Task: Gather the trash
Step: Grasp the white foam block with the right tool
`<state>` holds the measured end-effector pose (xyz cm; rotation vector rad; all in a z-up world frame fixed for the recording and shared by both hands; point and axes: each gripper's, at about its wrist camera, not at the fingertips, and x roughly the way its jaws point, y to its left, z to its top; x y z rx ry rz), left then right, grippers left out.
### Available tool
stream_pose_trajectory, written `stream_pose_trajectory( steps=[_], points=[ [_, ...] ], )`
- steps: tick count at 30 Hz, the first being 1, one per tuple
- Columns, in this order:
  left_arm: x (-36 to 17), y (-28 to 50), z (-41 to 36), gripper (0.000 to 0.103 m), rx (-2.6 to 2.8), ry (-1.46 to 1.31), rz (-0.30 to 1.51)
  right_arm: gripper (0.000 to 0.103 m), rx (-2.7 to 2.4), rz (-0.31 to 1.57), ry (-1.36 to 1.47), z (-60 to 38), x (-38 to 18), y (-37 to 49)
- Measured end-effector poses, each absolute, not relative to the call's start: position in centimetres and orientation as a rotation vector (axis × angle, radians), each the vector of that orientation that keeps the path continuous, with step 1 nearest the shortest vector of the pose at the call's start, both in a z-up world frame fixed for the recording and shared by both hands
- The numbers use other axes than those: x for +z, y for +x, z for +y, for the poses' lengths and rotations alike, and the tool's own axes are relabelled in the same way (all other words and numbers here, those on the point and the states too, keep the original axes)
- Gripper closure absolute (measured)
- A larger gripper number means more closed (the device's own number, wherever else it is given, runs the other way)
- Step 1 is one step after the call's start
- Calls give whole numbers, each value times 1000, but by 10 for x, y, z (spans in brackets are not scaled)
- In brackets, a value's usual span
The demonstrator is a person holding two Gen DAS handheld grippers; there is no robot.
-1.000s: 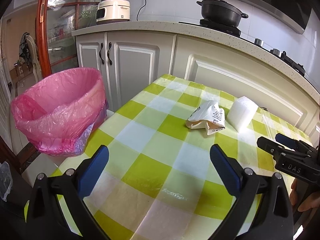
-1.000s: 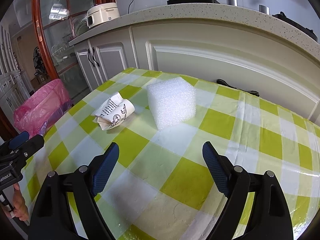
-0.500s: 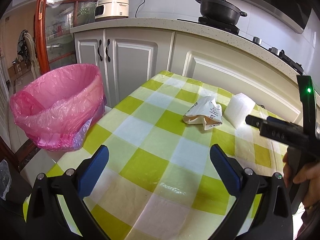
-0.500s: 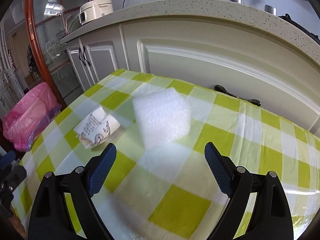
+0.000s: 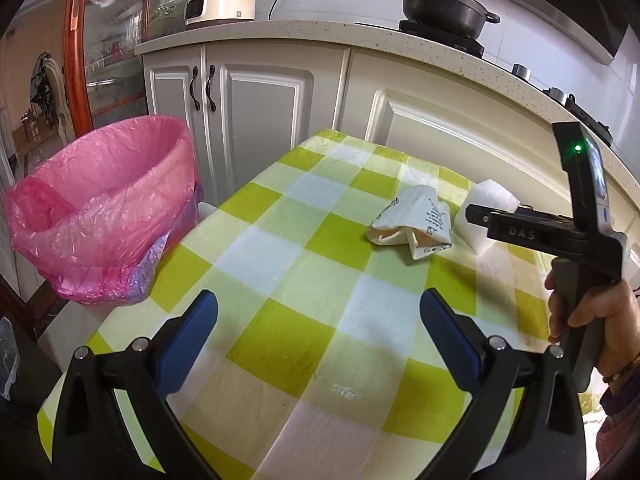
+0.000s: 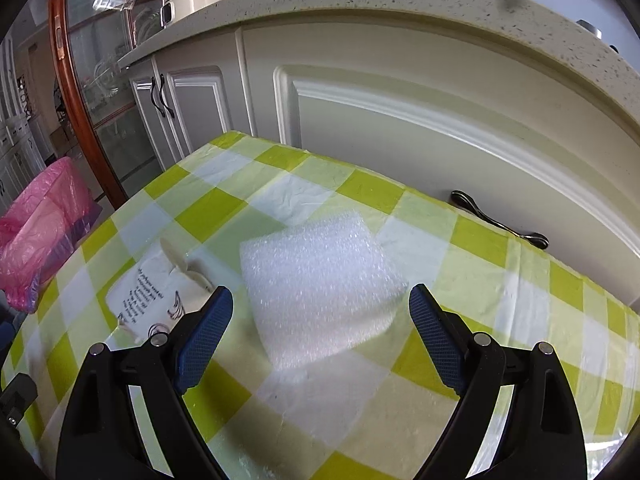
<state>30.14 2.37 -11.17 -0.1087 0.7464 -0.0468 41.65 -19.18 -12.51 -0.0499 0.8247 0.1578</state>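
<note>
Looking along the right tongs (image 6: pixel 320 312): jaws spread wide, empty, flanking a white foam block (image 6: pixel 320 276) without touching it. Block squarish, surface bubbly and pebbled, lying flat on the desk (image 6: pixel 460 264). Just left of it, a crumpled white paper bag (image 6: pixel 148 292) with black printed script, partly hidden behind the left blue pad. Black cord (image 6: pixel 496 220) along the desk's far edge, seen only from this side.

Left wrist view, wider: left tongs (image 5: pixel 320 320) also spread wide, holding nothing, over bare checked cloth, well short of the trash. Paper bag (image 5: pixel 412 224) and foam block (image 5: pixel 488 208) side by side toward the far right corner; the right tool's black body and a hand (image 5: pixel 588 312) on its grey handle crossing in front of the block. Green light lit on the upright part. Pink plastic-lined bin (image 5: pixel 100 208) beside the desk's left edge, liner thin, wrinkled, glossy. Only here: black pot (image 5: pixel 444 8) on the stove, white rice cooker (image 5: pixel 220 0) on the speckled stone counter.

Cloth glossy, yellow-green and white checks. Pads blue, finely ribbed.
</note>
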Motion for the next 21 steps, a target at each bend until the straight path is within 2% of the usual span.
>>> stream_pose_trajectory(
  steps=[2,3,4,21],
  points=[
    [-112,303,23,5,-48,-107,748,20,168,825,-51,-190,-126,420],
    [-112,303,23,5,-49,-103,749,24,173,826,-56,-189,-126,421],
    [-113,303,22,5,-51,-96,754,31,172,828,-61,-188,-127,421],
    [-117,322,-19,5,-60,-46,783,35,147,741,-27,-229,-110,355]
  ],
)
